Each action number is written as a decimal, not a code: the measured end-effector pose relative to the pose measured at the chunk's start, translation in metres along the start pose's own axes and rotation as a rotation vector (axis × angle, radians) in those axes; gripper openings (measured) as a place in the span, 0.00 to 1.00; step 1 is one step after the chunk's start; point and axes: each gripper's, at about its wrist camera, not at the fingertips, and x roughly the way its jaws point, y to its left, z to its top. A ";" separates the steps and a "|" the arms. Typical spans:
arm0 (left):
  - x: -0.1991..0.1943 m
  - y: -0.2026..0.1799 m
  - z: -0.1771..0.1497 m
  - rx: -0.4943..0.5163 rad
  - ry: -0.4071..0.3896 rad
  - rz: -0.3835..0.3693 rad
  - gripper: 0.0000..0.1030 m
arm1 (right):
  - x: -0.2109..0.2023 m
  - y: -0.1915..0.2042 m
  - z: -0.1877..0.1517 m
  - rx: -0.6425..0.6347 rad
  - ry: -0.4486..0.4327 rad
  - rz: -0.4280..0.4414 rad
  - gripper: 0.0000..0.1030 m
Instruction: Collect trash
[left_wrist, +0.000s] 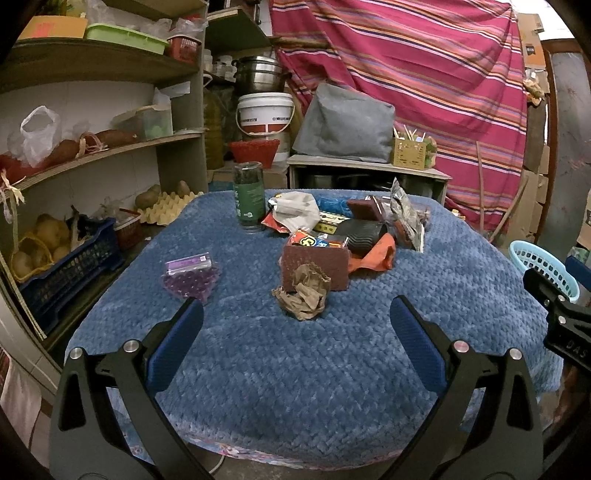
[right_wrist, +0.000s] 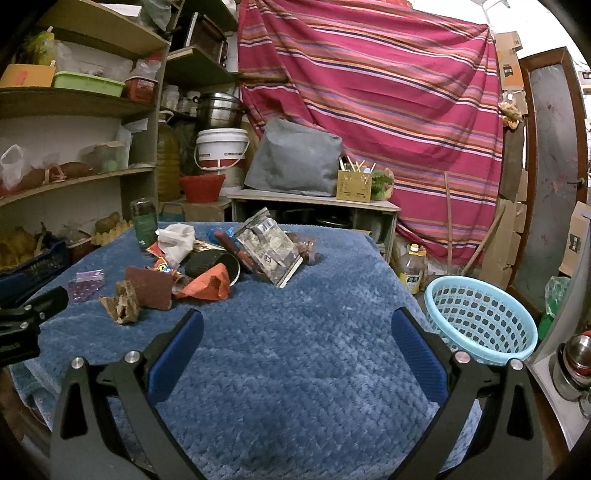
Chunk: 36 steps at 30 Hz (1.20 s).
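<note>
While both tools hover above the blue quilted cover of the desk (left_wrist: 295, 369), I see the left hand-held gripper (left_wrist: 296, 314) spread wide with nothing between its blue pads, aimed at the crumpled brown paper (left_wrist: 303, 295) just ahead of it. That paper lies touching the front of a brown rectangular pad (left_wrist: 325, 264) standing on edge. Behind the pad sits the main heap: a colourful snack wrapper (left_wrist: 317, 242), an orange scrap (left_wrist: 373, 256), a black ribbed roll (left_wrist: 364, 236), a crumpled white cloth (left_wrist: 299, 210) and a tall grey printed packet (left_wrist: 406, 218) leaning upright at the right of the pile. A dark green jar (left_wrist: 249, 201) stands upright at the far left of the heap. A purple bag of beads (left_wrist: 190, 275) lies by itself, well apart to the left.

From my right camera, the right hand-held gripper (right_wrist: 297, 325) is likewise spread wide and empty, over bare cover nearer the desk's right edge. The light blue perforated basket (right_wrist: 480, 317) sits off the desk's right side, lower than the top, with nothing visible inside it. Each tool's black body shows at the edge of the other's view. Shelves (left_wrist: 92, 155) of produce and containers stand to the left, and a striped red cloth (left_wrist: 424, 74) hangs behind.
</note>
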 end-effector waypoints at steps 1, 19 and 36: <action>0.002 0.001 0.000 -0.004 0.006 -0.003 0.95 | 0.001 0.000 0.000 0.003 0.003 -0.001 0.96; 0.055 0.008 0.052 0.026 0.034 -0.018 0.95 | 0.051 -0.009 0.062 -0.009 0.004 -0.005 0.96; 0.132 0.007 0.014 0.016 0.184 -0.054 0.83 | 0.124 0.002 0.051 -0.049 0.068 -0.014 0.96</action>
